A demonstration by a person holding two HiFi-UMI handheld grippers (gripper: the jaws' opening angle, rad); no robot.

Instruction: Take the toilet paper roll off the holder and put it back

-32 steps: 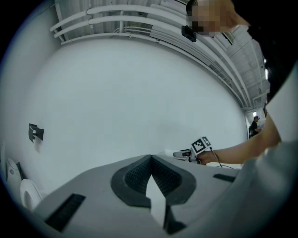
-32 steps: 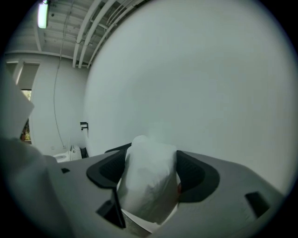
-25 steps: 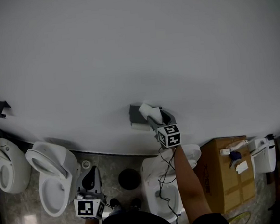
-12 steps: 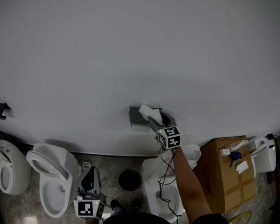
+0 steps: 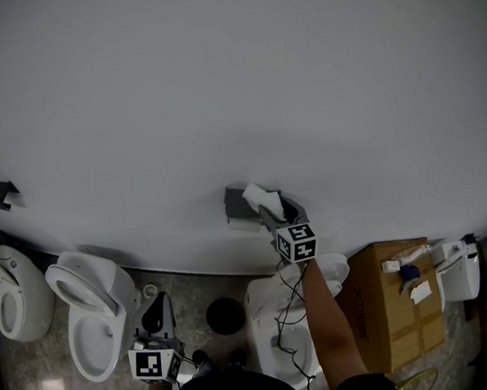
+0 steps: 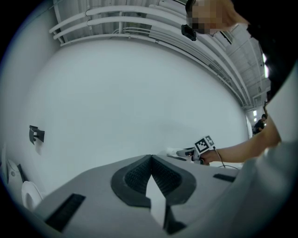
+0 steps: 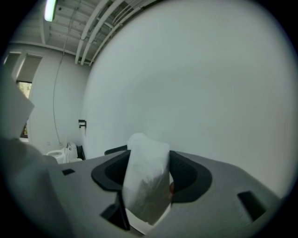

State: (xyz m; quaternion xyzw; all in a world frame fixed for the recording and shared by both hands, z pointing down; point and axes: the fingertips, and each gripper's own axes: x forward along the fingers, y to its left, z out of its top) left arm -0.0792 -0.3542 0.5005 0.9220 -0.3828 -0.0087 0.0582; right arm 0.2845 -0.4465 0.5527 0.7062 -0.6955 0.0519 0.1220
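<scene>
Right tool: raised to the white wall, and its jaws have just been closing. They are partly closed on the toilet paper roll, which stands between them. In the right gripper view the pads press on the soft white roll from both sides, and it leans slightly.

Roll position: right up against the dark holder on the wall, at its right side. Whether the roll touches the holder cannot be told.

Left tool: held low and well apart from the holder, above the tiled floor. The left gripper view shows its jaw tips meeting, with nothing gripped.

Surroundings: a white toilet at left, a cardboard box at right, and a second dark holder far left on the wall.
</scene>
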